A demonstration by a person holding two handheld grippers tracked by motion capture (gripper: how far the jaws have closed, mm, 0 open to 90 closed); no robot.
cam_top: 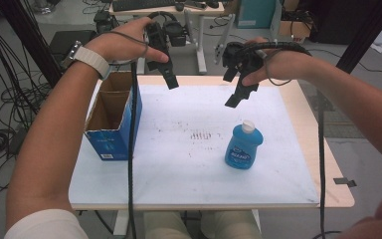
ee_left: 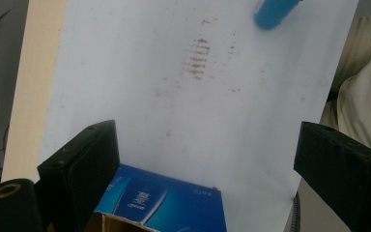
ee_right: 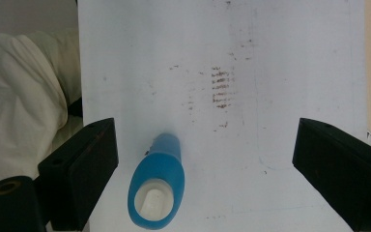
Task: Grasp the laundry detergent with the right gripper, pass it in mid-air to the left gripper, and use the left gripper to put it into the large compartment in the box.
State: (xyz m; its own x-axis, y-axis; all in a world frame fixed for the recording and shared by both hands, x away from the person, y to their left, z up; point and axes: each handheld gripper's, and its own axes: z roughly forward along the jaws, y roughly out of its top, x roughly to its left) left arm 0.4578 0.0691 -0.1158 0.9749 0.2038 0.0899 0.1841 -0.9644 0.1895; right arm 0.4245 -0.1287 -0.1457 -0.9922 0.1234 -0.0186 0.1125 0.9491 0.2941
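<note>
The open-topped blue cardboard box (cam_top: 110,119) stands at the left of the high view on the white sheet (cam_top: 189,164), its brown inside showing and nothing visible in it; it is light card, so a gripper or the cable hanging down past its right wall could well drag or tip it if the left hand swings across. The blue bottle (cam_top: 243,145) stands upright right of centre in that view, well apart from the box, squat and flattened in section with a pale cap and a printed label on its face; smooth plastic and an oval body suggest it may twist or slip if the pads close on its rounded ends rather than its flat faces, and a glancing touch from above could topple it. The left gripper (cam_top: 170,79) hangs above the far edge of the sheet, jaws spread wide with nothing between them. The right gripper (cam_top: 238,92) hovers above and behind the bottle, likewise spread wide and empty; in the right gripper view the bottle sits low and left of centre, nearer one jaw, so a straight descent would probably knock it.
</note>
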